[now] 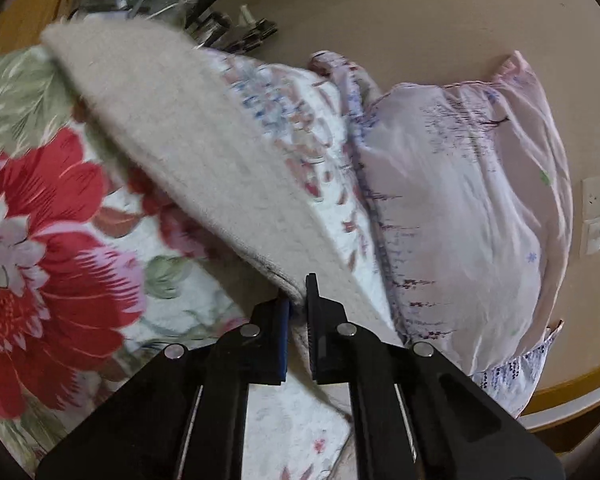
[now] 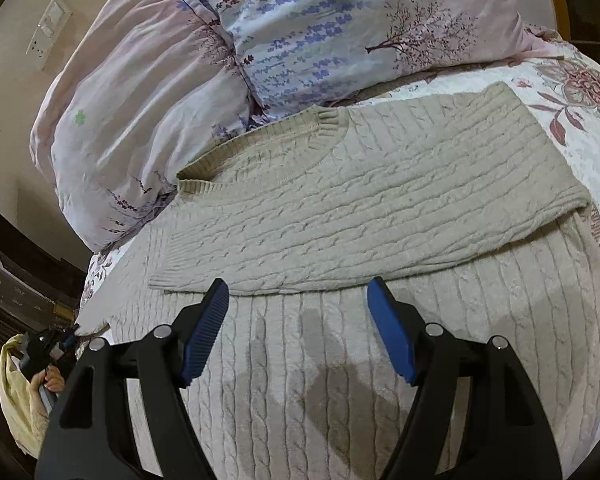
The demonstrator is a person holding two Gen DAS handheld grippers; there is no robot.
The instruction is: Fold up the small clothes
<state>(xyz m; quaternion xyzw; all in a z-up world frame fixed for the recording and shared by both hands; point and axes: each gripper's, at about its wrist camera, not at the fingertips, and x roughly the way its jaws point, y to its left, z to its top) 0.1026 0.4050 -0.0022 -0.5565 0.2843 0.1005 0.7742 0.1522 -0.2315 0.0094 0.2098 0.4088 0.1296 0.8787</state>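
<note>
L gripper point(image 1: 298, 300) clamped on sweater edge; R gripper point(image 2: 298, 320) spread wide, holding nothing.

L jaws nearly together w/ a beige sweater point(image 1: 172, 132) edge pinched btwn them, cloth lifted & stretched up-left from the tips, blurred in the left wrist view. Under it a floral bedspread point(image 1: 40, 216) w/ big red blooms, a pale pink pillow point(image 1: 468, 200) to the right, wall switch plate point(image 1: 594, 216) at far right edge. R blue pads point(image 2: 204, 332) well apart, hovering over the cable-knit sweater point(image 2: 380, 208), which lies flat on the bed w/ upper part folded across the body, collar twd the pillows point(image 2: 340, 20). Person's hand on the other tool point(image 2: 46, 354) at lower left; bedspread shows at right edge point(image 2: 572, 92).
</note>
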